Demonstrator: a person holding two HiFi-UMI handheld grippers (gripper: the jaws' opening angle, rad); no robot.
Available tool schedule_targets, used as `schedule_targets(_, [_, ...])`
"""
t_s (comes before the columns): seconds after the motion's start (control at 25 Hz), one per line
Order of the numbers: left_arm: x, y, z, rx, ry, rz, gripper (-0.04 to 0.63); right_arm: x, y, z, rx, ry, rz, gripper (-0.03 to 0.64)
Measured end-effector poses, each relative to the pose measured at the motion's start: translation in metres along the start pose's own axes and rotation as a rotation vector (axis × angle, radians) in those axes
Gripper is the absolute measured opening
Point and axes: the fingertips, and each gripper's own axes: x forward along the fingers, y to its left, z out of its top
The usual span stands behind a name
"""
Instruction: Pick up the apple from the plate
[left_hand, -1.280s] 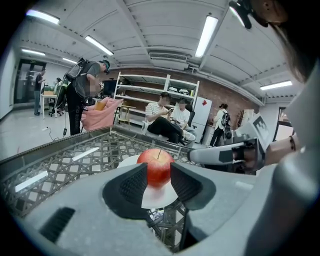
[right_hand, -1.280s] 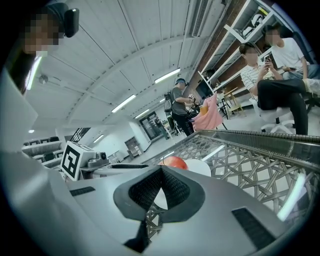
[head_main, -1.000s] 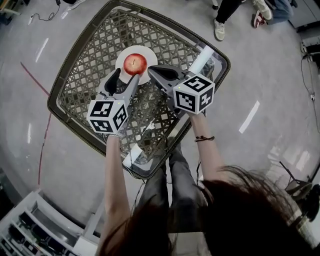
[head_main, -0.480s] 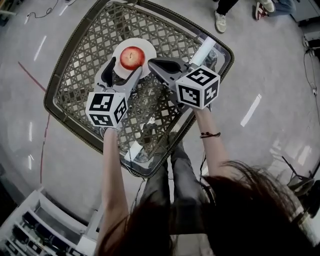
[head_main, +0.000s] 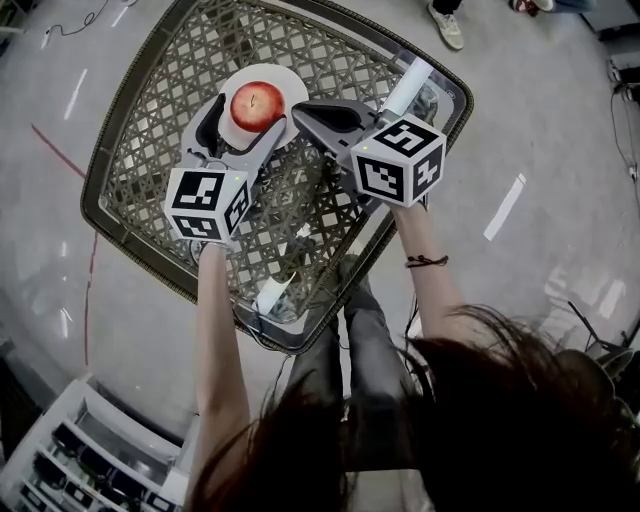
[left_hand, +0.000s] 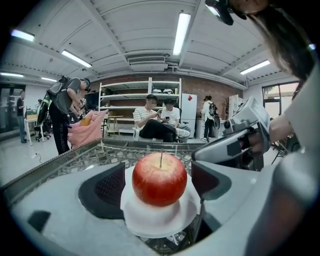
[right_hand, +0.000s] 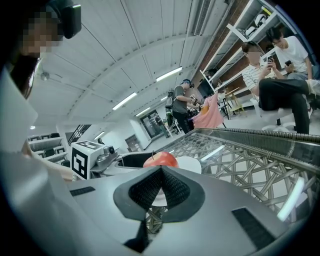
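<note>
Red smooth apple, stem up, on round white plate toward 12 o'clock of woven lattice table with glossy clear top. Left gripper around apple from 6 o'clock, jaws opening, dark ribbed pads clear of skin on both sides. Right gripper at 3 o'clock of plate, jaws together, empty, crowding that side. Plate's near rim hidden by left gripper. Shoe at 1 o'clock, cut off.

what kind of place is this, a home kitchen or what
Likely a lab or workshop hall, not a home: long ceiling strip lights, open metal shelving against a brick wall, and a polished floor.
</note>
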Motion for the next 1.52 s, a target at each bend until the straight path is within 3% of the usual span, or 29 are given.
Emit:
schedule_targets(0.48, [0.011,-0.004,0.001,0.038,0.010,-0.051,0.414,0.002,-0.003,0.003,0.003,-0.007,0.003,0.009])
schedule_targets(0.96, [0.022,-0.005,-0.011,0.112,0.090,-0.070,0.414,-0.002,-0.005,0.006,0.007,-0.028,-0.007,0.009])
schedule_targets(1.16, [0.022,-0.002,-0.009,0.066,0.091,-0.066,0.409,-0.002,-0.006,0.005,0.014,-0.025,-0.010,0.009])
schedule_targets(1.52, [0.022,-0.001,-0.009,0.063,0.104,-0.060,0.407,-0.002,-0.006,0.006,0.019,-0.028,-0.011,0.009])
